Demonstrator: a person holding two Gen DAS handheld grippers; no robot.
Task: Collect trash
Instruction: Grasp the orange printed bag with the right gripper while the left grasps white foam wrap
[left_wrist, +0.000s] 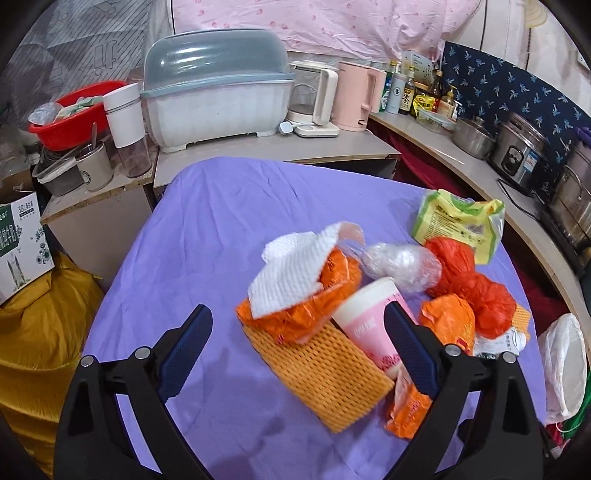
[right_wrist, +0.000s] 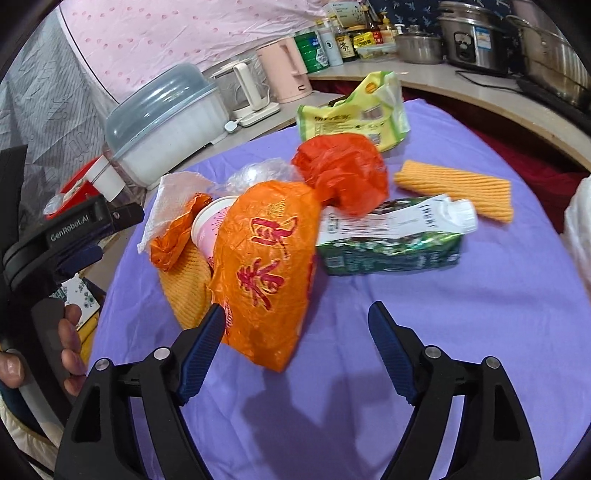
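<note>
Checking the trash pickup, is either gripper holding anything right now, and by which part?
Nothing is held. The left gripper and right gripper both stand open above the trash pile.

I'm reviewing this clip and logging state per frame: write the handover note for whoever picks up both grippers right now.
Left gripper: open, empty, over the near edge of the pile.
Right gripper: open, empty, its left finger beside the big orange bag.
Trash sits heaped on the purple cloth: pink cup, white tissue, orange foam nets, red bag, green carton, yellow-green packet, clear plastic wad.
Done: nothing visibly collected.
Left: pick up every piece; a white bag hangs at the table's right edge, possibly the bin.
</note>
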